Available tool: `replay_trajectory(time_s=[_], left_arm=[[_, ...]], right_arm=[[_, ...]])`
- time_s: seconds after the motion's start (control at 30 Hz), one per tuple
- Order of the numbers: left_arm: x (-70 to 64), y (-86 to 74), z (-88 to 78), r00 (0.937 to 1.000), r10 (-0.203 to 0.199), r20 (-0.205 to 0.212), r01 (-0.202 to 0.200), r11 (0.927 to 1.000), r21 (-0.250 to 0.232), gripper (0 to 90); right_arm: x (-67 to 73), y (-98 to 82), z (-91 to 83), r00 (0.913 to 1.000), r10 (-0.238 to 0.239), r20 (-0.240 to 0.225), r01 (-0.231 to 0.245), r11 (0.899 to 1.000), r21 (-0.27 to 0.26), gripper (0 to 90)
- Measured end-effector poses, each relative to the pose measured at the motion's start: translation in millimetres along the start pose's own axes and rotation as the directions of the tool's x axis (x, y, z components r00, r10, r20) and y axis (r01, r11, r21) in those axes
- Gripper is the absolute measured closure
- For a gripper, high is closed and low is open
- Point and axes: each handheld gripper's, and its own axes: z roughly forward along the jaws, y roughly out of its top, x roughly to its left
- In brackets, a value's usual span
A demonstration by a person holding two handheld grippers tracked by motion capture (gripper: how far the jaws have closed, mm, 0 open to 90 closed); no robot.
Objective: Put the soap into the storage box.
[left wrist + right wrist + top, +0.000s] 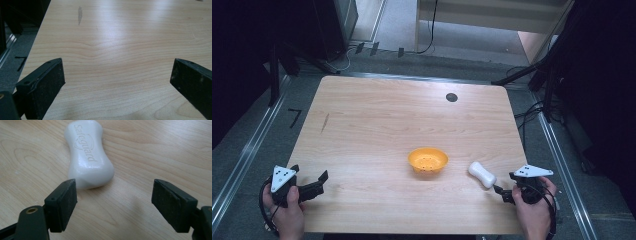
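Wooden table (377, 115) holds soap bar (87, 155) at eleven o'clock of the wide-open, empty right gripper (113, 202) (likely approaching to grasp), needing forward closure; left gripper (117, 82) gapes empty.

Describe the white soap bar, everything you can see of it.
The soap bar is white, smooth and slightly glossy, waisted in the middle with rounded ends, and has "Safeguard" pressed into its top face. It lies flat and unwrapped on the wooden table, to the right of the orange bowl and apart from it. The right tool is open just short of its near end; nothing touches the bar but the table.
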Motion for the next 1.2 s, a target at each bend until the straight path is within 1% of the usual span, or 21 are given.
replay_trajectory(time_s=[0.03, 0.07, 0.1, 0.17, 0.2, 0.23, 0.3, 0.47, 0.53, 0.57, 0.67, 0.7, 0.73, 0.77, 0.87, 0.9, 0.97, 1.0, 1.03, 1.1, 1.2], left_arm=[[0.6, 0.0, -0.1, 1.0, -0.003, 0.005, 0.003, 1.0, -0.002, 0.0], [0.6, 0.0, -0.1, 1.0, -0.003, 0.005, 0.003, 1.0, -0.002, 0.0], [1.0, 0.0, 0.0, 1.0, -0.004, 0.006, 0.004, 1.0, -0.001, 0.0], [1.2, 0.1, 0.1, 1.0, -0.003, 0.006, 0.003, 1.0, 0.0, 0.0], [0.5, 0.1, 0.2, 1.0, -0.001, 0.002, 0.001, 1.0, 0.002, 0.0], [0.5, 0.1, 0.2, 1.0, -0.001, 0.002, 0.001, 1.0, 0.002, 0.0], [-0.1, 0.1, 0.3, 1.0, 0.001, 0.002, -0.001, 1.0, 0.001, 0.0], [0.3, 0.0, -0.1, 1.0, -0.001, 0.002, 0.001, 1.0, 0.0, 0.0], [0.0, 0.0, 0.0, 1.0, 0.003, 0.002, -0.003, 1.0, 0.001, 0.0], [-0.2, 0.0, 0.3, 1.0, 0.003, 0.004, -0.003, 1.0, -0.001, 0.0], [0.2, 0.0, -0.2, 1.0, 0.002, 0.003, -0.002, 1.0, 0.001, 0.0], [0.6, 0.0, -0.2, 1.0, 0.001, 0.005, -0.001, 1.0, 0.0, 0.0], [0.6, 0.0, -0.2, 1.0, 0.001, 0.005, -0.001, 1.0, 0.0, 0.0], [0.4, 0.0, 0.0, 1.0, 0.0, 0.005, 0.0, 1.0, 0.001, 0.0], [0.3, 0.0, 0.0, 1.0, 0.001, 0.005, -0.001, 1.0, 0.001, 0.0], [0.4, 0.1, 0.0, 1.0, 0.001, 0.005, -0.001, 1.0, 0.002, 0.0], [0.6, 0.1, 0.1, 1.0, -0.001, 0.006, 0.001, 1.0, 0.001, 0.0], [0.7, 0.1, 0.0, 1.0, -0.001, 0.006, 0.001, 1.0, 0.001, 0.0], [0.8, 0.1, 0.0, 1.0, 0.0, 0.006, 0.0, 1.0, 0.002, 0.0], [0.7, 0.1, 0.0, 1.0, 0.0, 0.007, 0.0, 1.0, 0.003, 0.0], [0.9, 0.1, 0.1, 1.0, 0.001, 0.008, -0.001, 1.0, 0.002, 0.0]], right_arm=[[1.8, 3.2, 1.6, 0.9999, -0.01, -0.004, 0.01, 1.0, 0.02, 21.1], [1.8, 3.2, 1.6, 0.9999, -0.01, -0.004, 0.01, 1.0, 0.02, 21.1], [2.9, 4.9, 2.1, 0.9999, -0.015, -0.007, 0.016, 0.999, 0.032, 21.1], [5.2, 8.1, 3.6, 0.9992, -0.04, -0.003, 0.04, 0.998, 0.056, 20.9], [6.9, 11.1, 4.9, 0.9981, -0.061, -0.008, 0.061, 0.995, 0.079, 20.5], [6.9, 11.1, 4.9, 0.9981, -0.061, -0.008, 0.061, 0.995, 0.079, 20.5], [7.8, 13.8, 5.8, 0.9971, -0.076, -0.006, 0.076, 0.992, 0.097, 20.2], [7.5, 20.3, 7.1, 0.9957, -0.09, -0.019, 0.092, 0.989, 0.12, 19.3], [8.3, 23.4, 6.6, 0.9948, -0.1, -0.015, 0.101, 0.986, 0.133, 19.1], [8.0, 26.1, 6.3, 0.994, -0.108, -0.016, 0.109, 0.983, 0.148, 18.9], [8.3, 29.1, 5.6, 0.994, -0.109, -0.01, 0.109, 0.98, 0.164, 18.5], [8.4, 32.6, 5.6, 0.993, -0.116, -0.018, 0.118, 0.978, 0.174, 17.9], [8.4, 32.6, 5.6, 0.993, -0.116, -0.018, 0.118, 0.978, 0.174, 17.9], [9.4, 36.2, 5.9, 0.9922, -0.124, -0.016, 0.124, 0.974, 0.19, 17.4], [10.7, 39.6, 6.9, 0.9916, -0.128, -0.021, 0.13, 0.971, 0.199, 17.0], [11.9, 42.3, 8.4, 0.9914, -0.129, -0.024, 0.131, 0.968, 0.213, 16.9], [12.7, 43.3, 9.5, 0.9919, -0.125, -0.024, 0.127, 0.967, 0.222, 16.9], [13.0, 44.2, 11.1, 0.9915, -0.127, -0.028, 0.13, 0.965, 0.228, 16.8], [14.2, 45.7, 13.7, 0.9924, -0.12, -0.027, 0.123, 0.962, 0.242, 16.7], [15.0, 47.4, 15.3, 0.9932, -0.115, -0.019, 0.116, 0.962, 0.249, 16.8], [15.1, 49.7, 16.3, 0.9938, -0.109, -0.02, 0.111, 0.961, 0.253, 16.8]])
